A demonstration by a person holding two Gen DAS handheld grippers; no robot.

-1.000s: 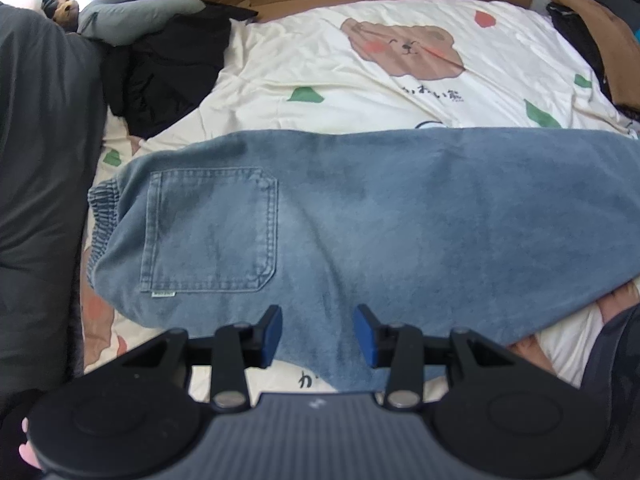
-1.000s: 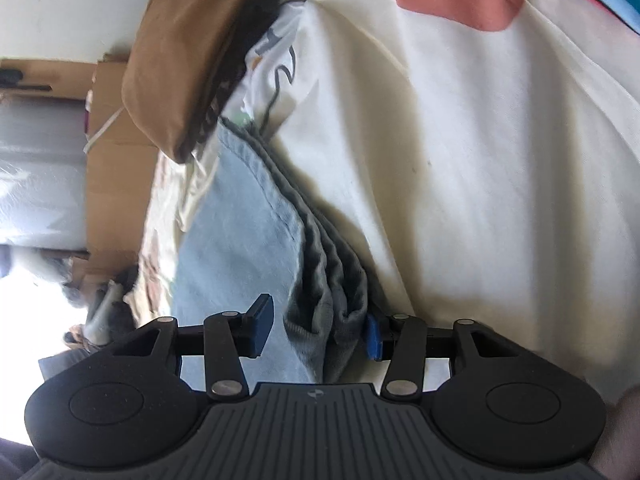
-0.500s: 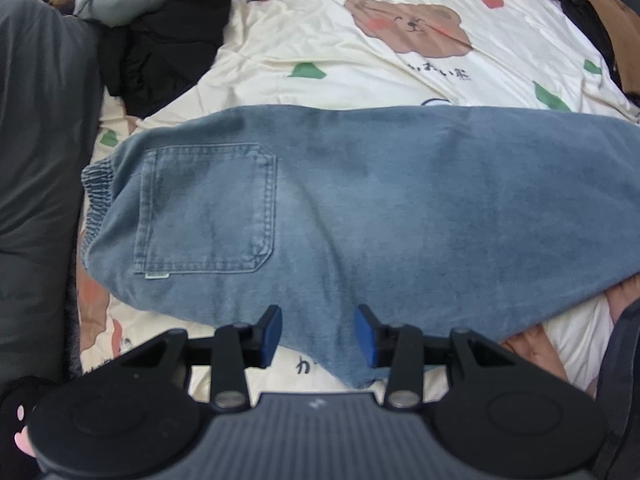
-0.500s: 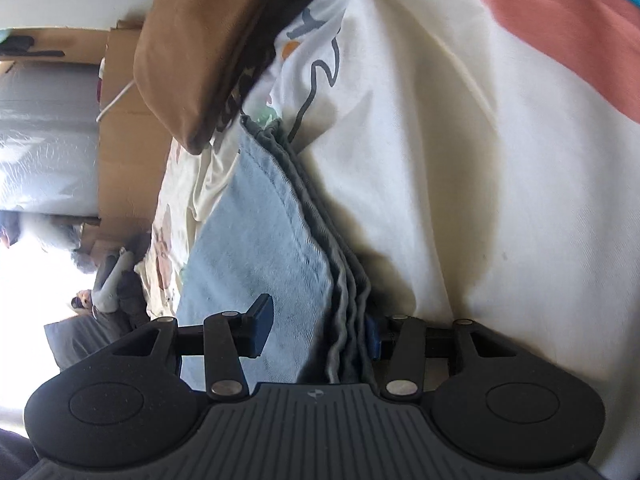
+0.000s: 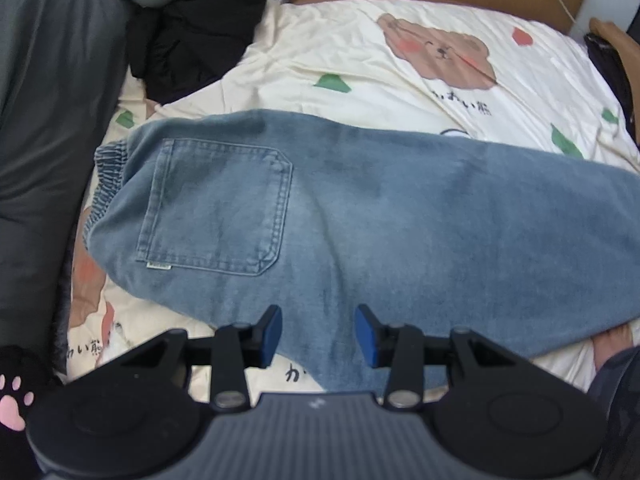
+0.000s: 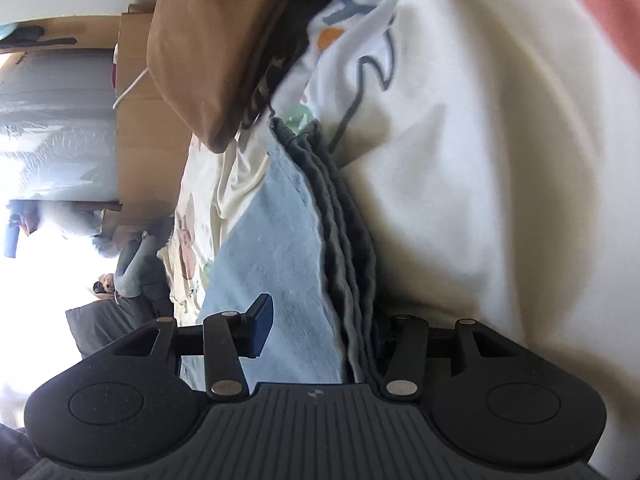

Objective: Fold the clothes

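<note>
Across the cream bear-print bedsheet [image 5: 360, 52] we see the blue jeans [image 5: 400, 216] lying flat and lengthwise left to right, elastic waistband left, back pocket [image 5: 216, 208] up. Our left gripper [image 5: 318, 334] hovers parted over their near edge; our right gripper [image 6: 320, 324], jaws parted, straddles the stacked hems.

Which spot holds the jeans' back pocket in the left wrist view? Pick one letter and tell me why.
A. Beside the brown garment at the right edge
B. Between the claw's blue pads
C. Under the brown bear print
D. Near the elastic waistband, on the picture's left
D: the stitched back pocket sits just right of the gathered elastic waistband on the jeans, far from the bear print.
</note>
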